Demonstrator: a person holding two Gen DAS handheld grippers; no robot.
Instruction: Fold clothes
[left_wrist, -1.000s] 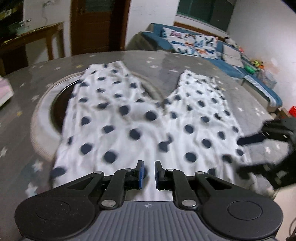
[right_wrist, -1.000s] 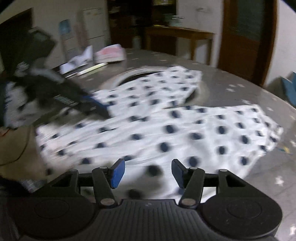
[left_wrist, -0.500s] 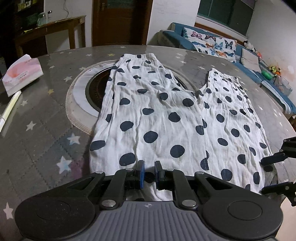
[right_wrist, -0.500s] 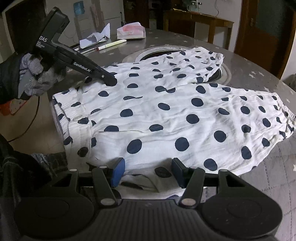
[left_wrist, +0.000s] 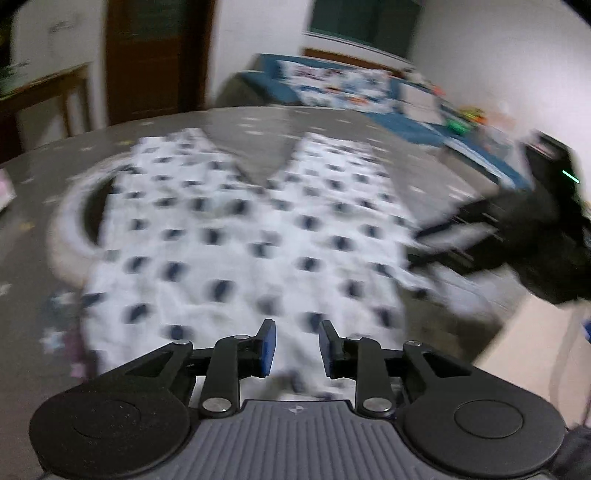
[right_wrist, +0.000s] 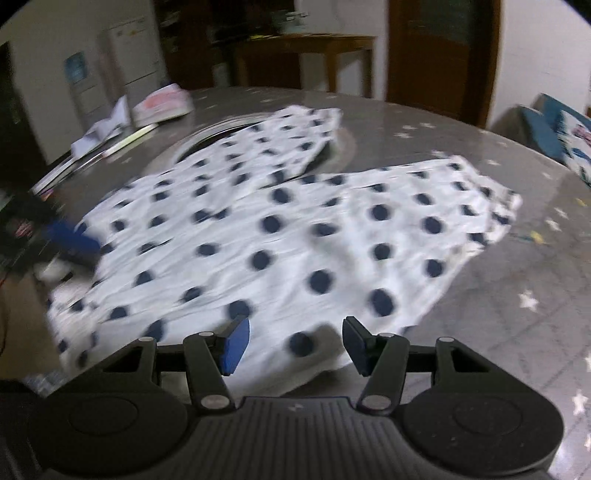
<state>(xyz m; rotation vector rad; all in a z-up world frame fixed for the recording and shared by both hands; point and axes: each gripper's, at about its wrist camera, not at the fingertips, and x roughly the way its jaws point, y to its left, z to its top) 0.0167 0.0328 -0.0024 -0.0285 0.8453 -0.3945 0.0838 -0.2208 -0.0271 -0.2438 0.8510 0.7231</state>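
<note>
White trousers with dark polka dots (left_wrist: 236, 236) lie spread flat on the grey star-patterned table (left_wrist: 362, 140), both legs pointing away. My left gripper (left_wrist: 297, 347) hovers over the waistband edge. Its jaws are opening, and the cloth shows in the gap with the pads not pressing on it. The view is blurred by motion. In the right wrist view the trousers (right_wrist: 295, 229) fill the middle. My right gripper (right_wrist: 295, 345) stands open over their near edge with nothing pinched. The right gripper (left_wrist: 443, 240) also shows in the left wrist view, blurred, at the trousers' right edge.
A round inset ring (left_wrist: 70, 236) in the table lies partly under the left leg. A pink-and-white tissue pack (right_wrist: 162, 105) and loose papers (right_wrist: 107, 133) sit at the far left. A blue sofa (left_wrist: 332, 85) and a wooden side table (right_wrist: 303, 48) stand beyond.
The left jaws have gone from nearly shut to clearly apart. Both views have swung and blurred. The right gripper has moved in toward the trousers' right edge.
</note>
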